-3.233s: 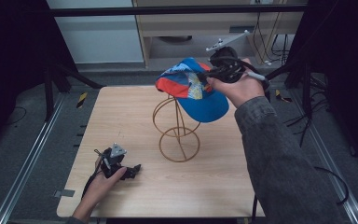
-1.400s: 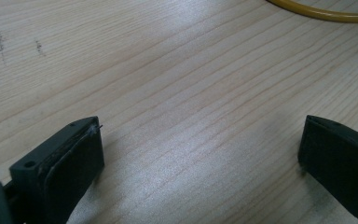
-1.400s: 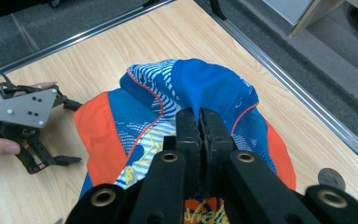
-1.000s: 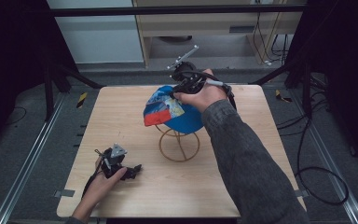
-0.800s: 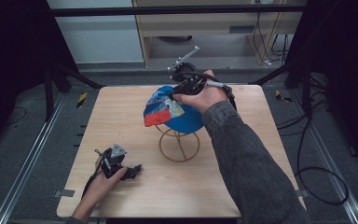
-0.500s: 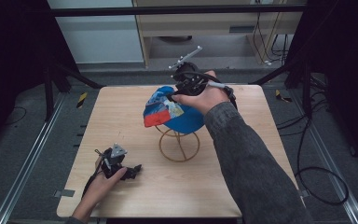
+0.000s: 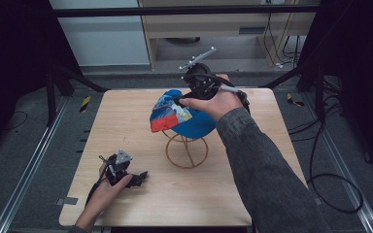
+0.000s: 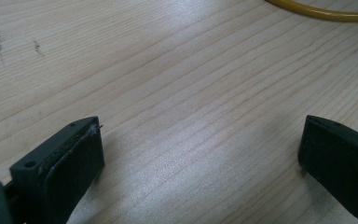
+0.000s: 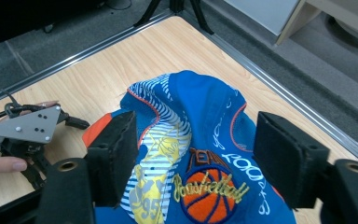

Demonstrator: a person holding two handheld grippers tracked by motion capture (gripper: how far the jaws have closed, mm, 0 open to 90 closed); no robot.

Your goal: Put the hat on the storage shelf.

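Cap (image 9: 200, 154), embroidered "Basketball", "95"

The right tongs (image 7: 194, 94) are black, with a thin grey bar on top and a black cable behind them. In the right gripper view their two jaws have thick, dark, rough pads, and each arm shows a round hole with a brass ring. The left tongs (image 7: 138, 178) are black too and carry a grey three-cornered plate with small screws. The right arm wears a grey-green long sleeve (image 7: 267, 170).
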